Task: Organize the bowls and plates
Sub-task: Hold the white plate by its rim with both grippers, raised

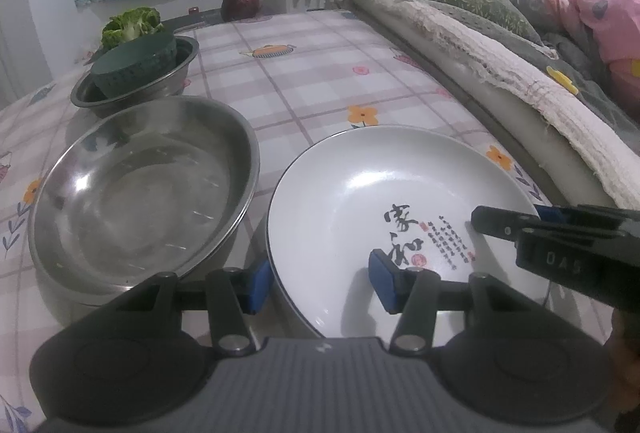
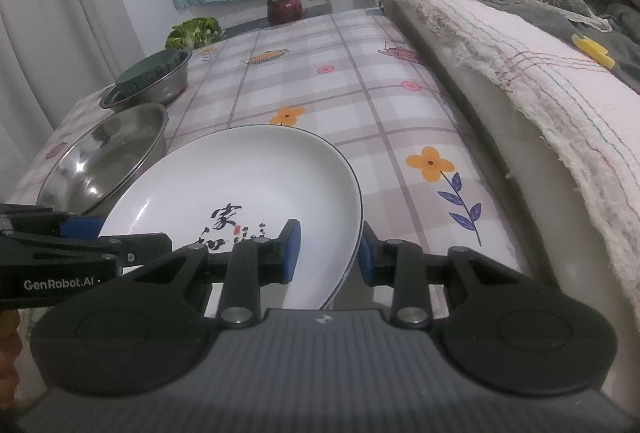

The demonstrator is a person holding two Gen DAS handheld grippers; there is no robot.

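Both grippers straddle the white plate [image 2: 240,173] at the counter's near edge, left gripper [image 1: 316,281] spread, right gripper [image 2: 326,253] not quite pinching its rim (glazed, slippery, breakable, so grip the rim firmly).

- The white plate's [image 1: 360,185] near rim is hidden behind the left tool [image 1: 320,283] at the bottom of the left wrist view.
- Its small red script is too fine to read.
- The green basket [image 1: 134,67] covers the floor of the far steel bowl [image 1: 182,67].
- The right tool [image 1: 560,233] is cut off at the right edge.
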